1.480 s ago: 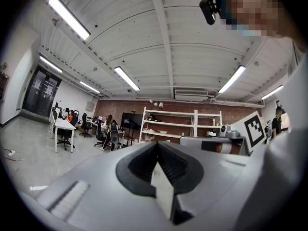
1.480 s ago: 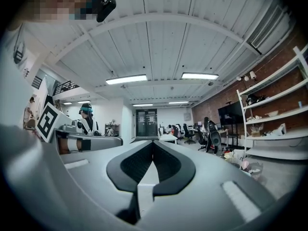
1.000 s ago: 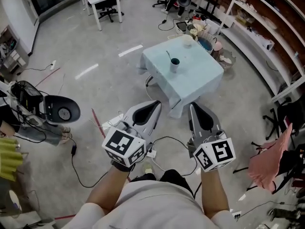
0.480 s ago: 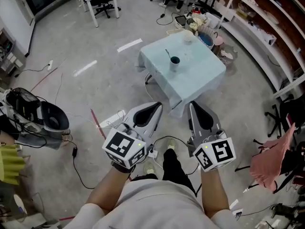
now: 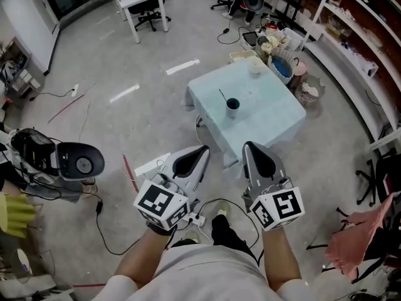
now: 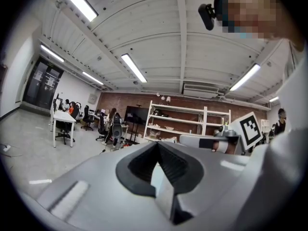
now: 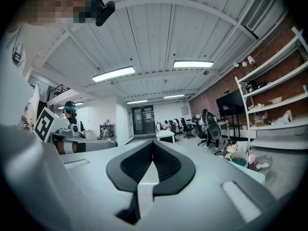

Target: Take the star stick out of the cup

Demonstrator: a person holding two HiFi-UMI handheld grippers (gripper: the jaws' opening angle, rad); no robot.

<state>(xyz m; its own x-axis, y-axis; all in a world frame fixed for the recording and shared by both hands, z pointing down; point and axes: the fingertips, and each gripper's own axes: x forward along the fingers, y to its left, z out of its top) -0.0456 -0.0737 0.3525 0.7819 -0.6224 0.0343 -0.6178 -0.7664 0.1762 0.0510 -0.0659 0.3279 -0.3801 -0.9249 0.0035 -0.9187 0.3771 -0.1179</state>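
Note:
In the head view a small dark cup (image 5: 232, 107) stands on a low table draped in pale blue cloth (image 5: 272, 115), and a thin dark stick (image 5: 223, 96) leans out of it to the upper left. Its star end is too small to make out. Both grippers are held close to the body, well short of the table. My left gripper (image 5: 202, 149) and my right gripper (image 5: 249, 147) point toward the table, jaws closed with nothing between them. In the left gripper view (image 6: 156, 146) and the right gripper view (image 7: 153, 143) the tips meet; neither view shows the cup.
Bins and clutter (image 5: 279, 49) crowd the table's far side, with shelving (image 5: 357, 36) along the right. A white desk and chair (image 5: 143, 2) stand far back. A machine with cables (image 5: 62, 162) sits at left. Cables and a power strip (image 5: 197, 218) lie by my feet.
The view has shifted while I walk; the table now sits a little lower and nearer in frame. My foot has come forward. Both grippers stay shut and held side by side.

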